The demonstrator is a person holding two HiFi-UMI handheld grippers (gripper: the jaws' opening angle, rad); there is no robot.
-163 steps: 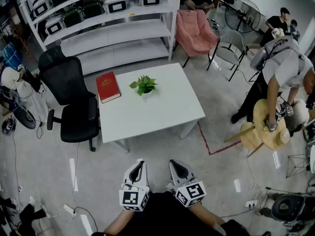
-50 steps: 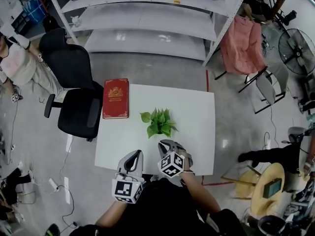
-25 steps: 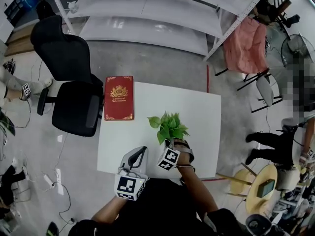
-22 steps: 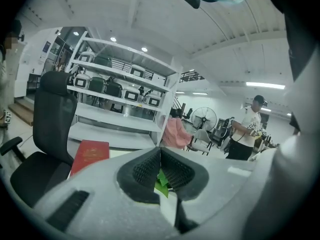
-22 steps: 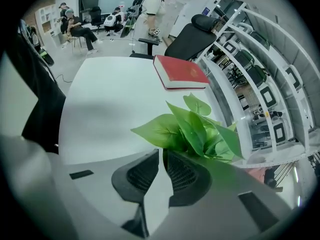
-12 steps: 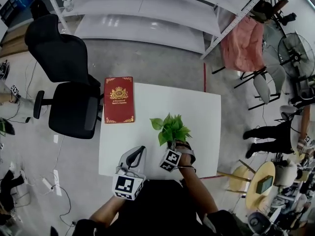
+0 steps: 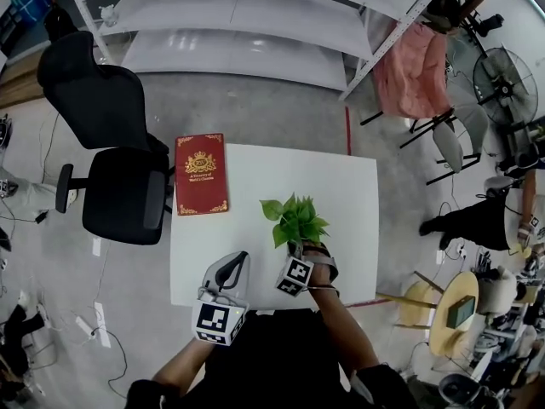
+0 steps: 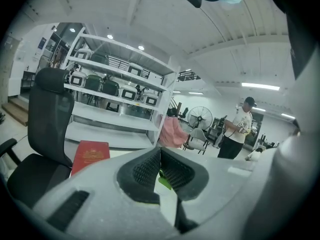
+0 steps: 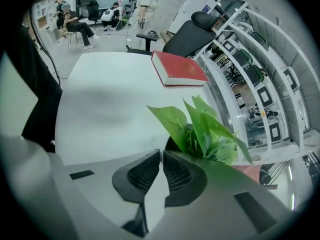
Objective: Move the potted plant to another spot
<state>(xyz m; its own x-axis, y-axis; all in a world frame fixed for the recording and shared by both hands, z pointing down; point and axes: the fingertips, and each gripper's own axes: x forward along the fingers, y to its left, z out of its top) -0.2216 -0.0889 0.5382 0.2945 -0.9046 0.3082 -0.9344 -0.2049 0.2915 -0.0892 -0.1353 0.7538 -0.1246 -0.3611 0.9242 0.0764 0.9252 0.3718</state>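
The potted plant (image 7: 294, 221), green leaves in a small white pot, stands right of the middle of the white table (image 7: 255, 173). My right gripper (image 7: 302, 250) is at the plant's near side. In the right gripper view its jaws (image 9: 161, 154) are closed on the pot's rim, with the leaves (image 9: 210, 134) just beyond. My left gripper (image 7: 238, 259) hovers over the table's near edge, left of the plant. It is shut with nothing held (image 8: 160, 151), and a leaf (image 8: 164, 181) shows through the gap below the tips.
A red book (image 7: 201, 186) lies at the table's far left corner. A black office chair (image 7: 115, 152) stands to the left. White shelving (image 7: 255, 15) runs along the back, with a pink chair (image 7: 409, 58) and a round wooden table (image 7: 451, 313) to the right.
Over the earlier frames I came up to the table and my right gripper reached the plant's base. In the last second it stays there; the left gripper barely moves.
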